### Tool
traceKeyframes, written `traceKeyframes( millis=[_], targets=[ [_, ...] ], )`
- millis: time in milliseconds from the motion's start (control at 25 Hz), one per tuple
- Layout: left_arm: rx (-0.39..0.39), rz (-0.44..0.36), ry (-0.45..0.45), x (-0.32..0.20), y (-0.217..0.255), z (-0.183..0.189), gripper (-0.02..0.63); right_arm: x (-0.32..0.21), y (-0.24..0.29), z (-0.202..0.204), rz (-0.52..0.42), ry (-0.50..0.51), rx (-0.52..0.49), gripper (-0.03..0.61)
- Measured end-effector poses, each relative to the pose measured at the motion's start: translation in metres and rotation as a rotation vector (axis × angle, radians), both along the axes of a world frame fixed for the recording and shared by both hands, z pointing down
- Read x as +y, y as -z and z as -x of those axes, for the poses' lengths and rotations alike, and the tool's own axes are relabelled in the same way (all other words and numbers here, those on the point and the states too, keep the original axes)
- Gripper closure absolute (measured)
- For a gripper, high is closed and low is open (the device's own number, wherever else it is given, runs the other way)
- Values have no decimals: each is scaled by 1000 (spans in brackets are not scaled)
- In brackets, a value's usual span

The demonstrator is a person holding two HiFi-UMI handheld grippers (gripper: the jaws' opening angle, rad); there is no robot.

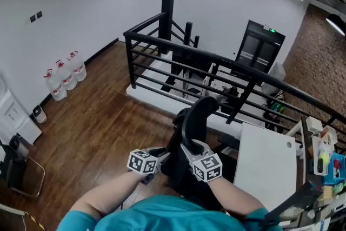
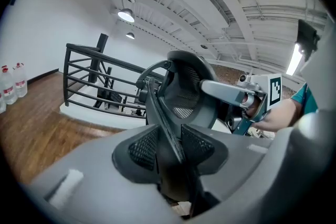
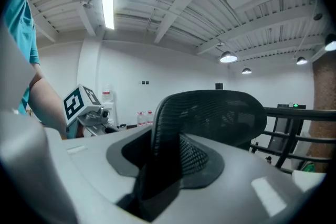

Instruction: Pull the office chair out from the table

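Head view offers little to read: two cubes (image 1: 142, 162) bear black-and-white square markers, and a green sign (image 1: 272, 31) over the dark door (image 1: 259, 48) is too small to make out. Left gripper view has the left gripper (image 2: 170, 139) closed on the chair (image 2: 181, 86); the thin hard rim of the back is pinched between two black fingers (image 2: 142, 147) with mesh-textured pads. Right gripper view has the right gripper (image 3: 167, 157) clamped the same way; the curved edge of the back fills the narrow gap between its pads. The chair is black, with a woven mesh back in a rounded plastic frame; it rises just beyond both sets of fingers, each set on its own side edge. A white, smooth, flat counter (image 1: 266, 166) lies to the right of the right fingers; the chair stands just beside its near edge, and whether they touch I cannot tell. Brown wood-plank floor (image 1: 102, 127) spreads left of the left fingers; a black metal railing (image 1: 130, 62) runs beyond the chair; clear bottles (image 1: 66, 76) with red caps stand well off to the left against a white wall (image 1: 81, 2); brick (image 1: 324, 51) covers the far right; white ceiling beams and lamps (image 2: 126, 15) show overhead.
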State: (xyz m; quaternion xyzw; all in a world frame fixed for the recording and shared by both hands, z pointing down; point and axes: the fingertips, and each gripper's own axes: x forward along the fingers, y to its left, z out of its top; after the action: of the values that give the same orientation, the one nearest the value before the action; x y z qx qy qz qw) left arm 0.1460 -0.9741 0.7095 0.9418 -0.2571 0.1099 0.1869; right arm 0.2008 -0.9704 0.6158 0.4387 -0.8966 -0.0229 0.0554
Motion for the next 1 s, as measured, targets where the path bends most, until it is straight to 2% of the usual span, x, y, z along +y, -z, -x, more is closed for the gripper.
traceKeyframes(
  millis=[280,480,600,880,1000],
  targets=[
    [34,3,81,-30,2,40,493,-20,5,38,7,47,-42,426],
    [48,14,85,-37,13,95,495,-24,15,94,23,76,-43,417],
    [53,6,65,-45,11,120,494,-31,12,119,16,73,-45,417],
    [5,-34,-19,-66,16,191,485,-55,2,194,32,59,-37,417],
    [-14,-8,-41,-73,5,219,485,-63,-2,221,45,53,-25,419]
  ],
)
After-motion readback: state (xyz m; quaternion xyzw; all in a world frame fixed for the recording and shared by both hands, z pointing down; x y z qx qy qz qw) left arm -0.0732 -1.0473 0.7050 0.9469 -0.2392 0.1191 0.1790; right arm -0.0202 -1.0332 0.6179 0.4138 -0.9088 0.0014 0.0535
